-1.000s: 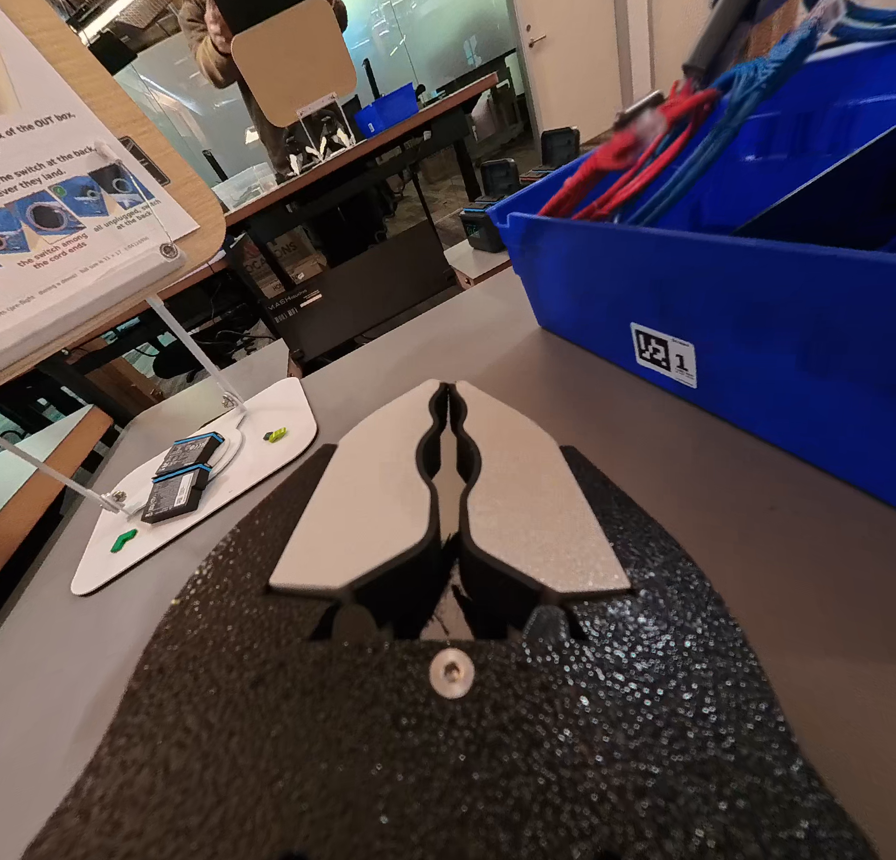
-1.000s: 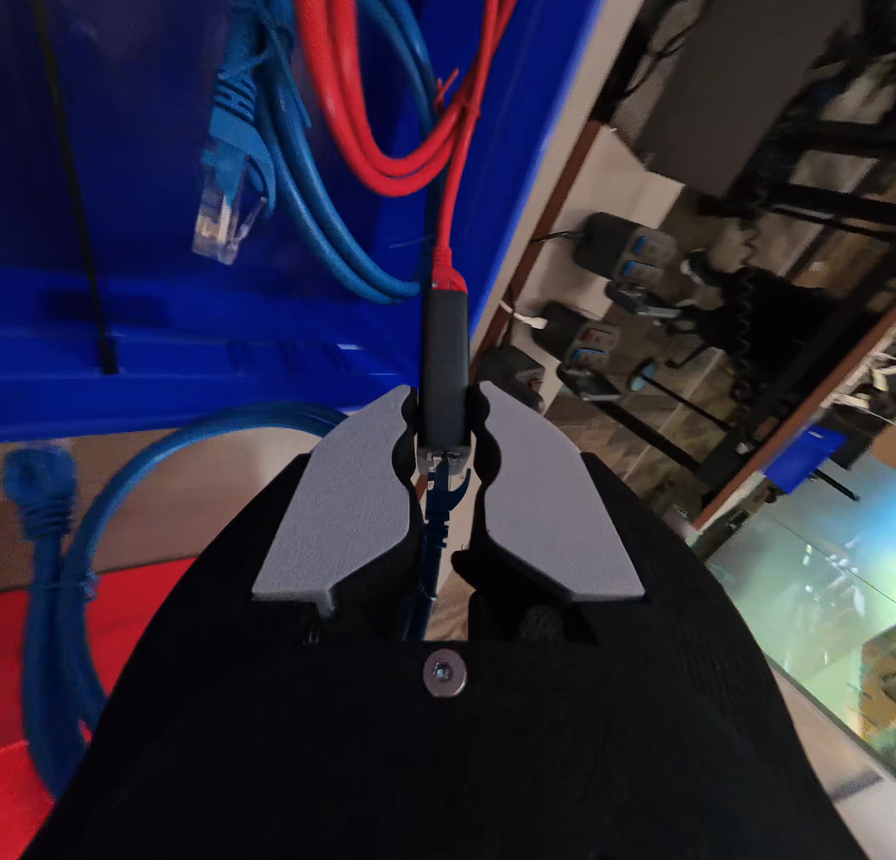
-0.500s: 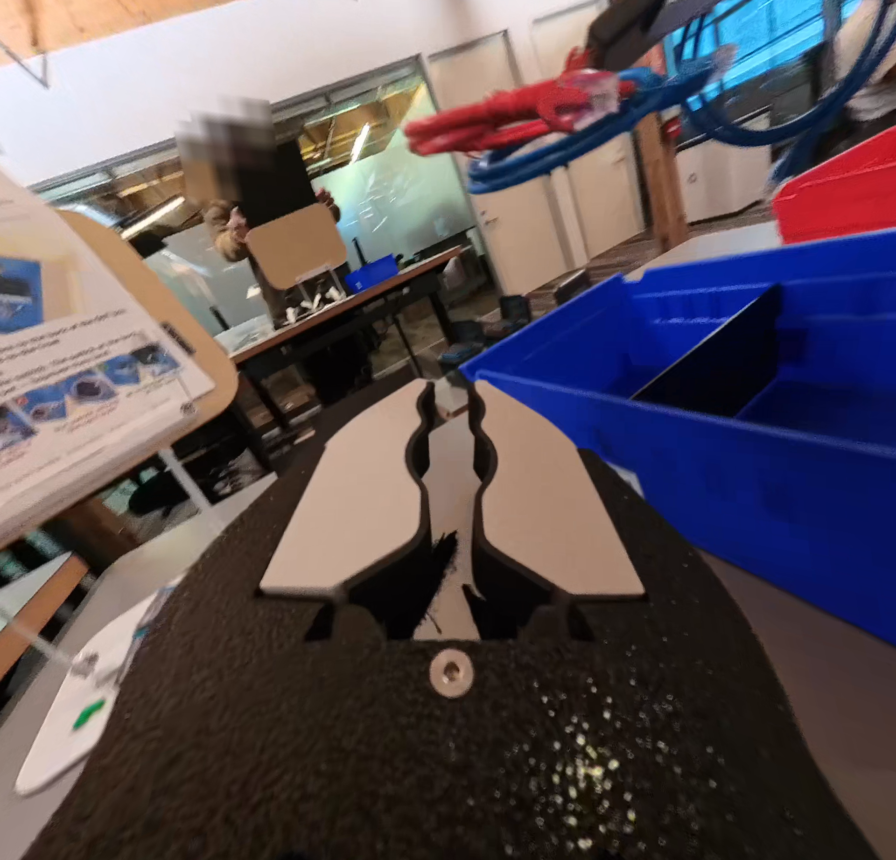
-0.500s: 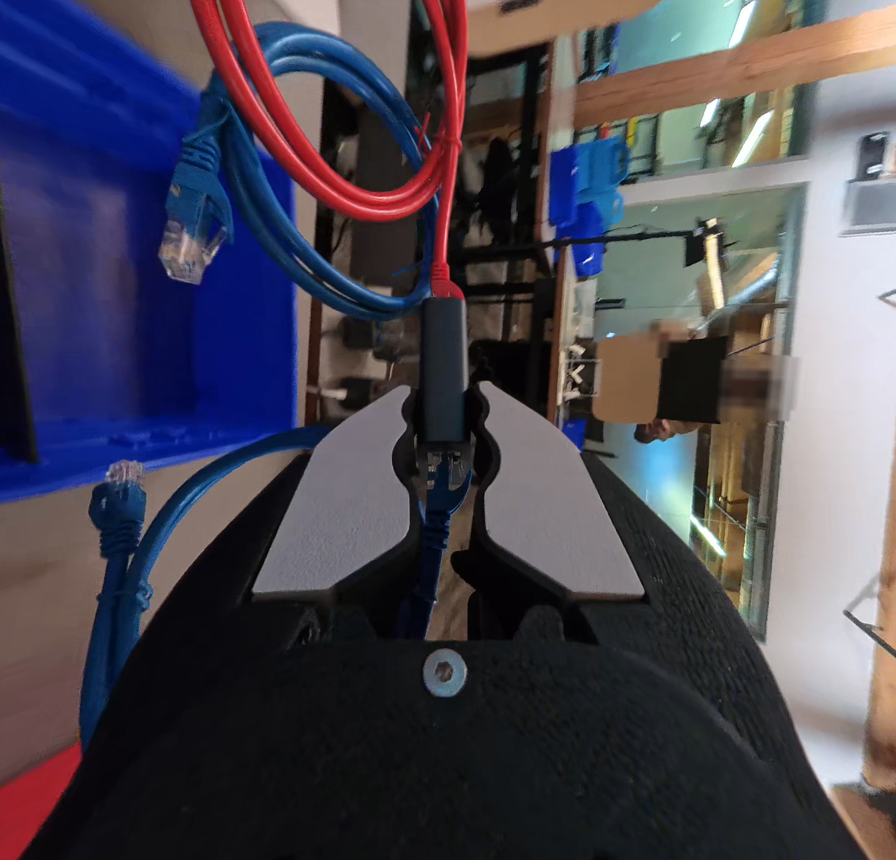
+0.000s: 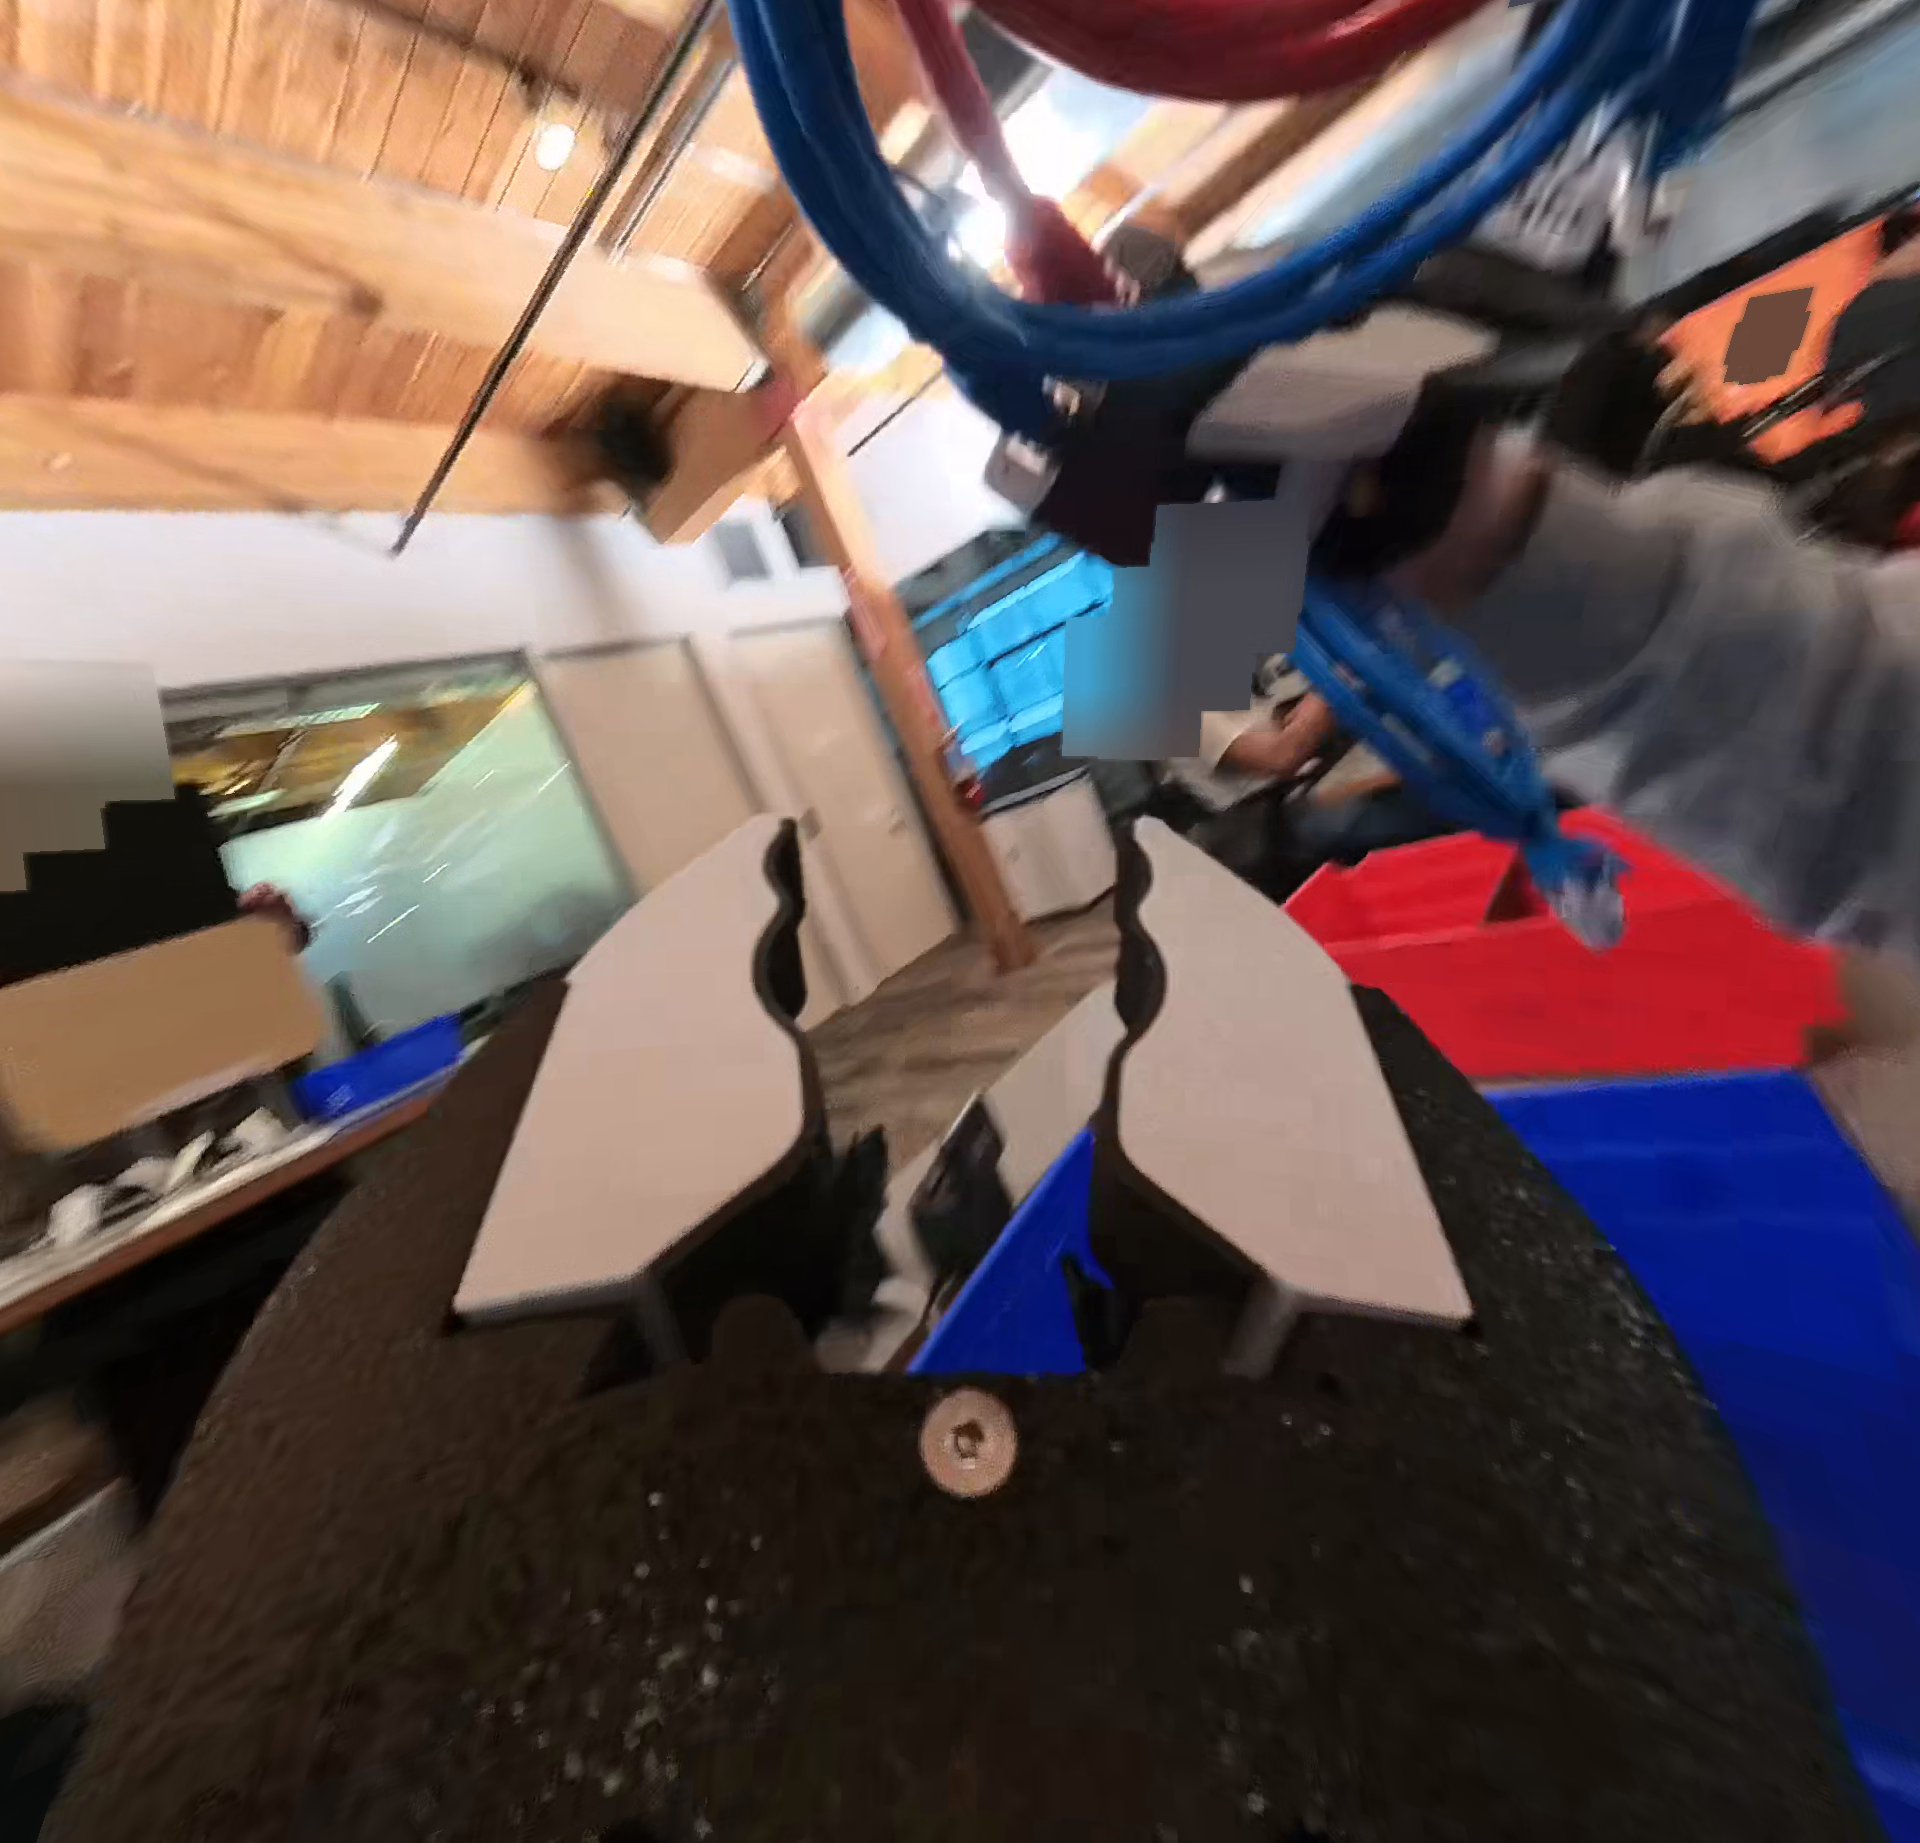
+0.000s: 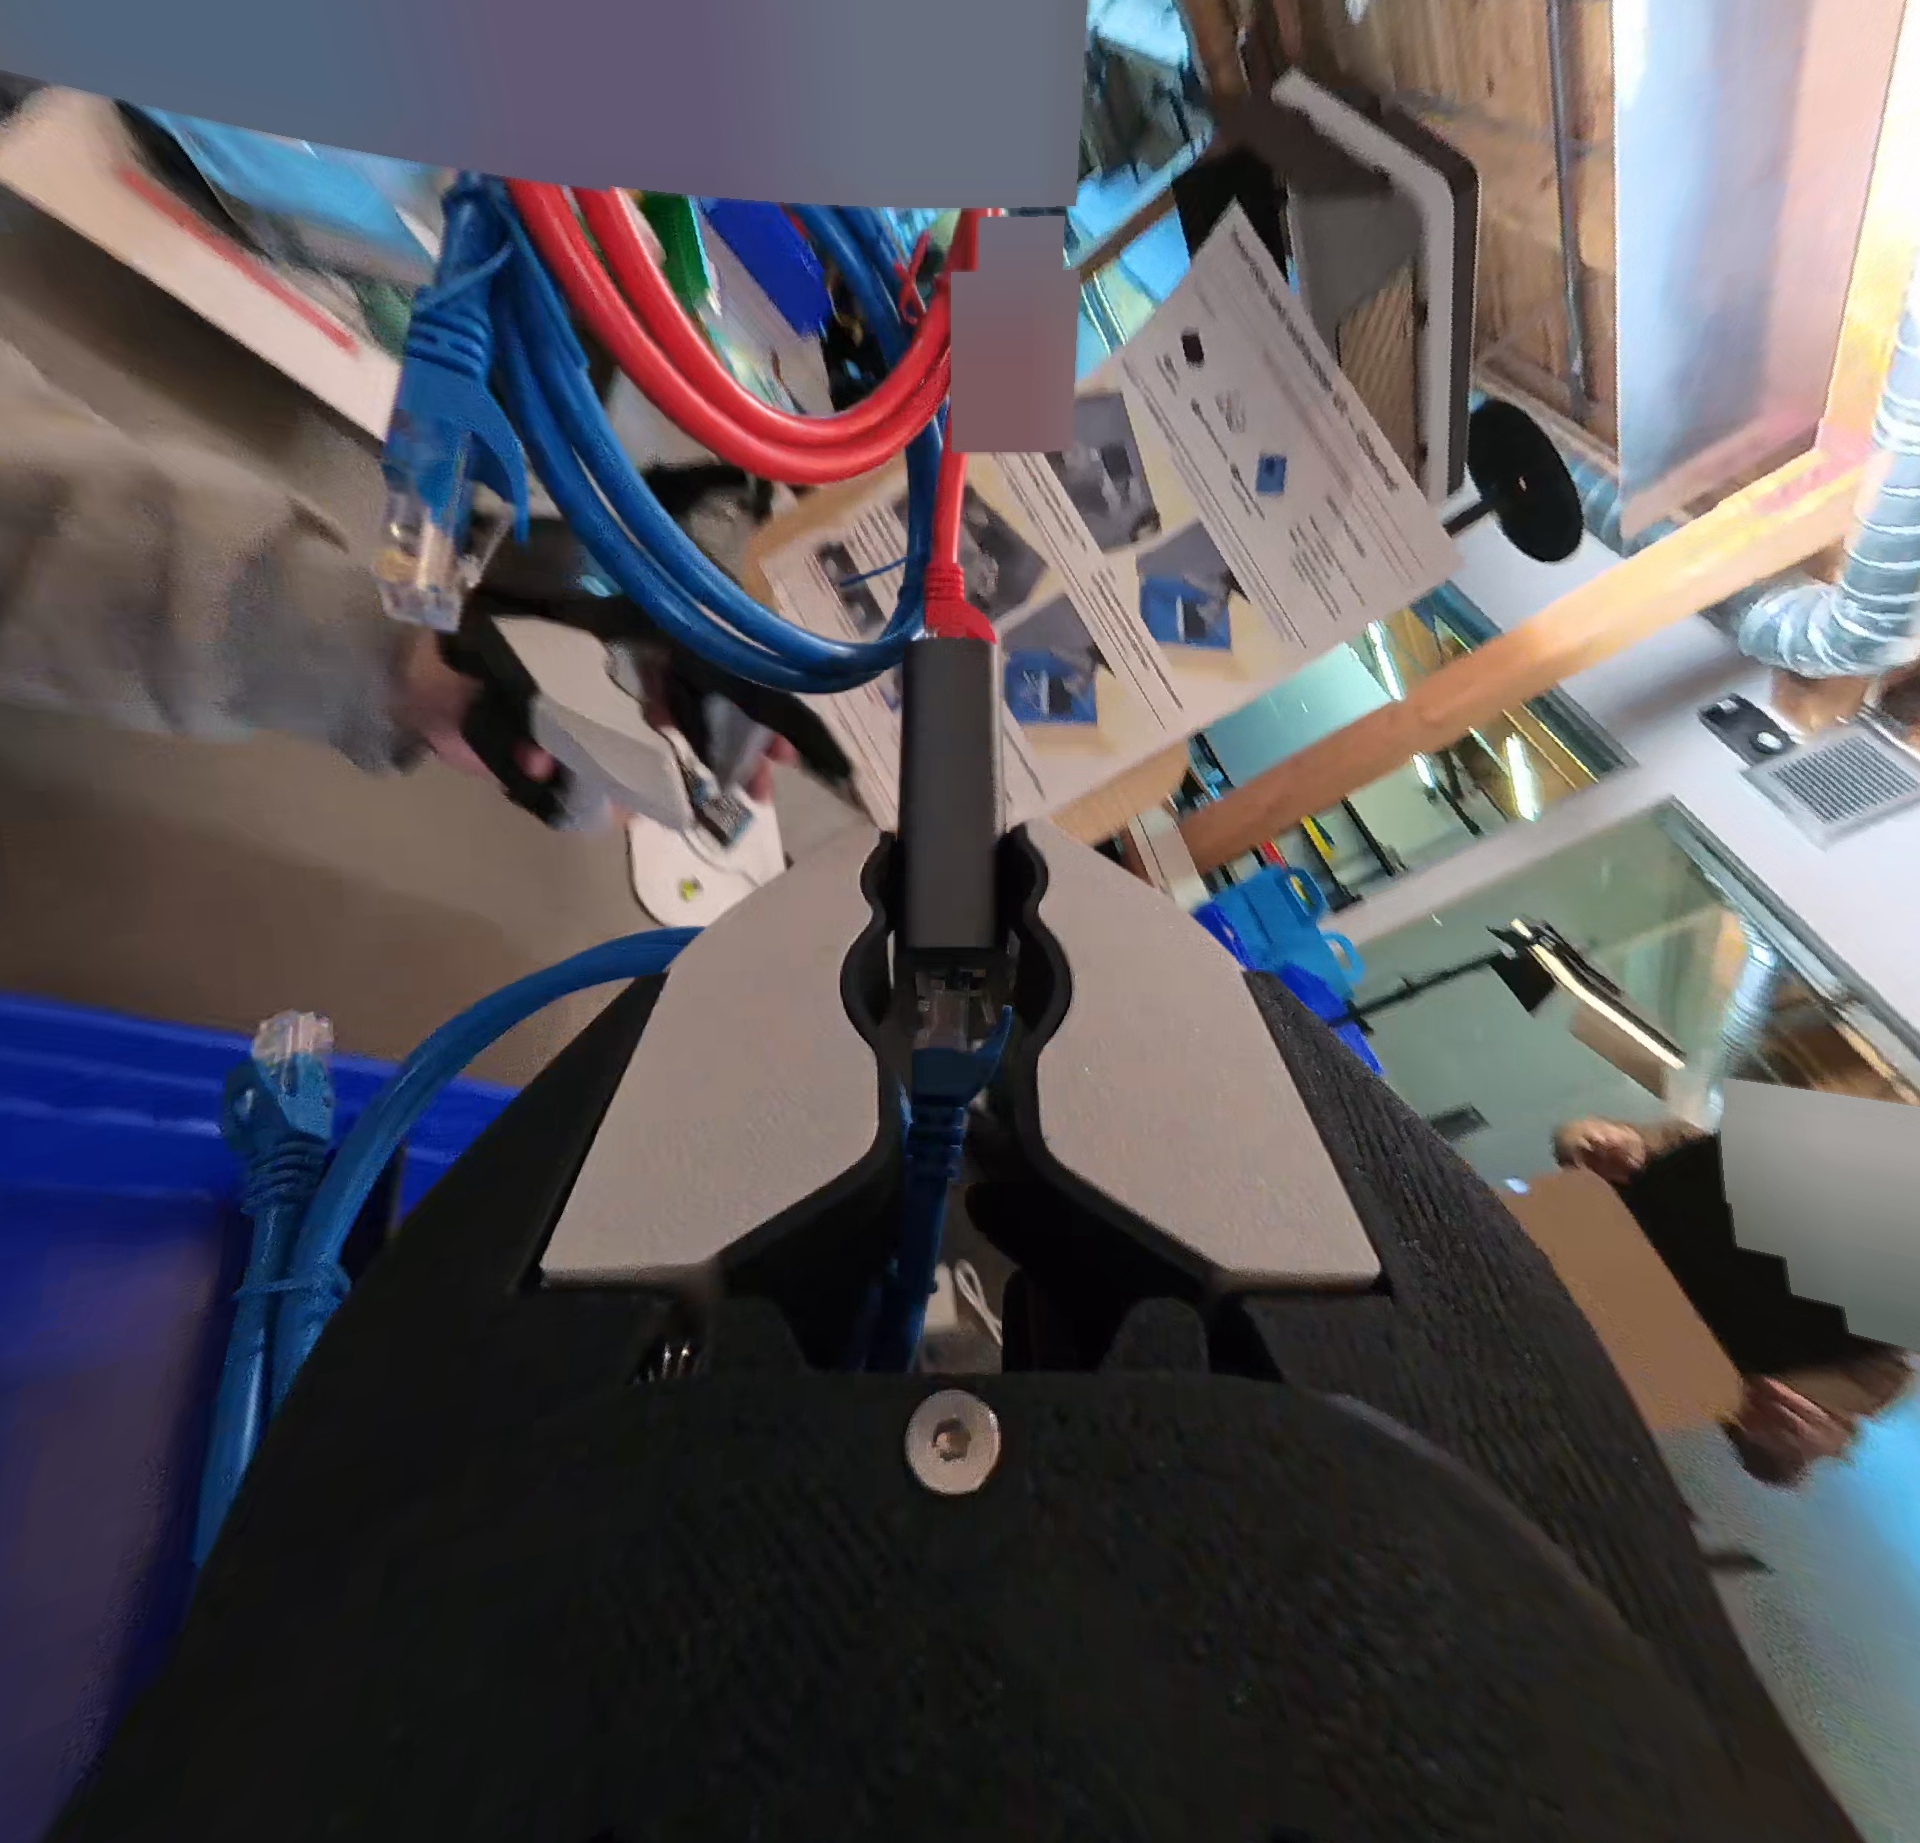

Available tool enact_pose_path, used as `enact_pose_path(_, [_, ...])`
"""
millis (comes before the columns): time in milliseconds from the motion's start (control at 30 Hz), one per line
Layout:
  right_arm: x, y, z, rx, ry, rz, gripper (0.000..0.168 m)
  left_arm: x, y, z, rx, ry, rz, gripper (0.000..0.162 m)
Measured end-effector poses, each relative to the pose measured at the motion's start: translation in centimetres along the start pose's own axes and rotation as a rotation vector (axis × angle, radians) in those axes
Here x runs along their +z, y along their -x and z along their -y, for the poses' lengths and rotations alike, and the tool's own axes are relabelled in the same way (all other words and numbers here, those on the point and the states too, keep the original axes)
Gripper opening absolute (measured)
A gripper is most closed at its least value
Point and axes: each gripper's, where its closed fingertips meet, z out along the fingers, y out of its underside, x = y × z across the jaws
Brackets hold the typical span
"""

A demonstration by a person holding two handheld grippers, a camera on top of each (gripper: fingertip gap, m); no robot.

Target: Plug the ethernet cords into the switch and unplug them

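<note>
While between fingers — adapter lengthwise, forward

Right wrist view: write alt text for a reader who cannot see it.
The right gripper is shut on a dark grey coupler joining a red cable and a blue cable. Looped cables hang beyond; a blue bin sits left.

Blue cables and red cables cut off at top edge, blue bin cut off at right.
</note>
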Motion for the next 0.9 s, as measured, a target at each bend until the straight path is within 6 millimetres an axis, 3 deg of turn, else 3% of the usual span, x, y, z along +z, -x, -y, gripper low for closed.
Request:
enact_pose_path(167, [1.5, 2.4, 2.4, 0.074, -0.148, 0.074, 0.018, 2.1, -2.0, 4.8, -0.143, -0.306, -0.204, 0.067])
enact_pose_path(333, [3.4, 4.3, 2.9, 0.083, -0.193, 0.091, 0.019, 0.9, -3.3, 7.1, -0.209, -0.499, -0.321, 0.056])
enact_pose_path(533, [5.1, 6.0, 3.0, 0.115, -0.236, 0.101, 0.018, -0.8, -3.4, 7.1, -0.247, -0.560, -0.381, 0.030])
enact_pose_path(767, [5.9, 7.1, 2.9, 0.254, -0.176, 0.074, 0.019, -2.6, -3.7, 6.9, -0.340, -0.662, -0.476, 0.022])
enact_pose_path(900, [5.1, 6.8, 2.0, 0.323, -0.112, -0.037, 0.030, -3.4, -2.9, 6.6, -0.408, -0.734, -0.498, 0.020])
